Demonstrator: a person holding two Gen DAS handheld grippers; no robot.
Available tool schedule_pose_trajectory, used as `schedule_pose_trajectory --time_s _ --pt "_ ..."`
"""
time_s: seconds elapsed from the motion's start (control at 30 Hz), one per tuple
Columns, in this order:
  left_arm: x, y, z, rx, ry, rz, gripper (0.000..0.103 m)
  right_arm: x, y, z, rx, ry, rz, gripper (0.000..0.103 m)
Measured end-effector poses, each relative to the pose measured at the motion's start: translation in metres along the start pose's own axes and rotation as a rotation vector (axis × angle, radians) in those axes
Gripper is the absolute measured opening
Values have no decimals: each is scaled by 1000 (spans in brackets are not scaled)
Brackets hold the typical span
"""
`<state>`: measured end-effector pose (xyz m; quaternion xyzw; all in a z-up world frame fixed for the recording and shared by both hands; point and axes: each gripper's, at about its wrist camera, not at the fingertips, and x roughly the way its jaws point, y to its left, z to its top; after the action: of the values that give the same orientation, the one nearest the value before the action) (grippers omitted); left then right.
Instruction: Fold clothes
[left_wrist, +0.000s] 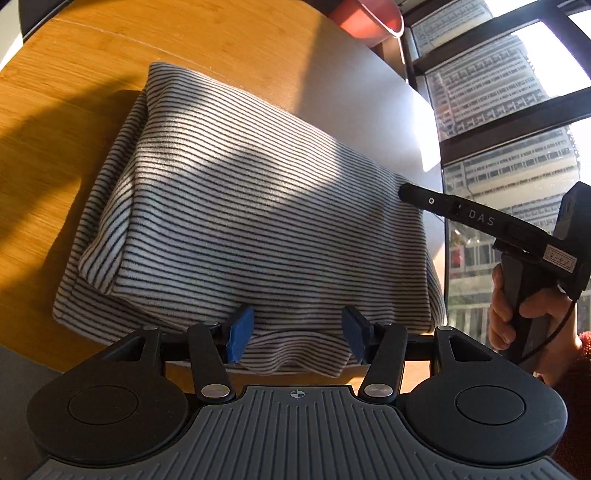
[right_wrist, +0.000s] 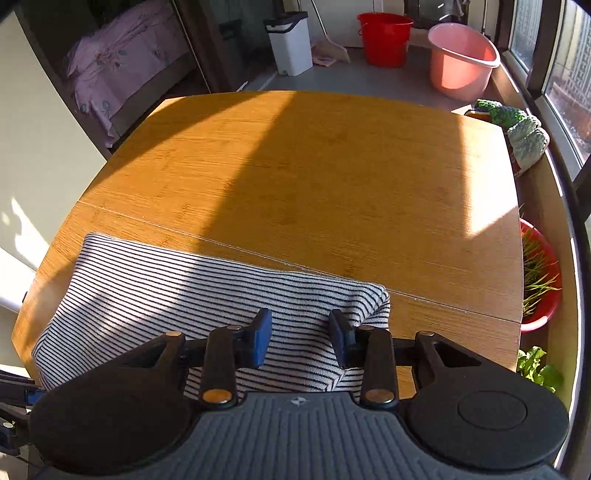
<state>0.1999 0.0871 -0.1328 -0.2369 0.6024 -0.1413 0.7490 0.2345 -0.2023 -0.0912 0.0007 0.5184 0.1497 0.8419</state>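
A grey-and-black striped garment (left_wrist: 236, 206) lies folded into a thick rectangle on the wooden table (left_wrist: 48, 155). My left gripper (left_wrist: 297, 330) is open, its blue pads just above the garment's near edge, holding nothing. My right gripper (right_wrist: 300, 338) is open over the garment's right end (right_wrist: 177, 291), also empty. The right gripper also shows in the left wrist view (left_wrist: 406, 192), held by a hand at the garment's far right corner.
A pink basin (right_wrist: 461, 62), a red bucket (right_wrist: 384, 37) and a white bin (right_wrist: 290, 40) stand on the floor beyond the table. Crocheted items (right_wrist: 517, 129) and a red planter (right_wrist: 539, 280) sit by the window at right.
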Motion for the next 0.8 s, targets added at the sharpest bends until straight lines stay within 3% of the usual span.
schedule_pose_trajectory --time_s 0.17,0.23,0.4,0.57,0.67,0.73,0.8 --pt "13 0 27 93 -7 5 54 -10 -11 -33 49 -35 -46 33" --pt "17 -3 41 176 -41 39 44 -17 -16 -47 96 -39 -55 33" --pt "34 -13 83 332 -83 93 44 -31 -4 -77 191 -38 -54 35" --pt "47 -22 104 436 -117 115 53 -32 18 -95 256 -94 -21 40" --pt "54 -31 101 522 -142 144 66 -27 26 -95 315 -134 13 44" --pt "59 -37 96 623 -171 181 70 -21 35 -92 319 -153 34 57" --pt "58 -35 101 683 -197 188 72 -15 52 -88 287 -173 29 62"
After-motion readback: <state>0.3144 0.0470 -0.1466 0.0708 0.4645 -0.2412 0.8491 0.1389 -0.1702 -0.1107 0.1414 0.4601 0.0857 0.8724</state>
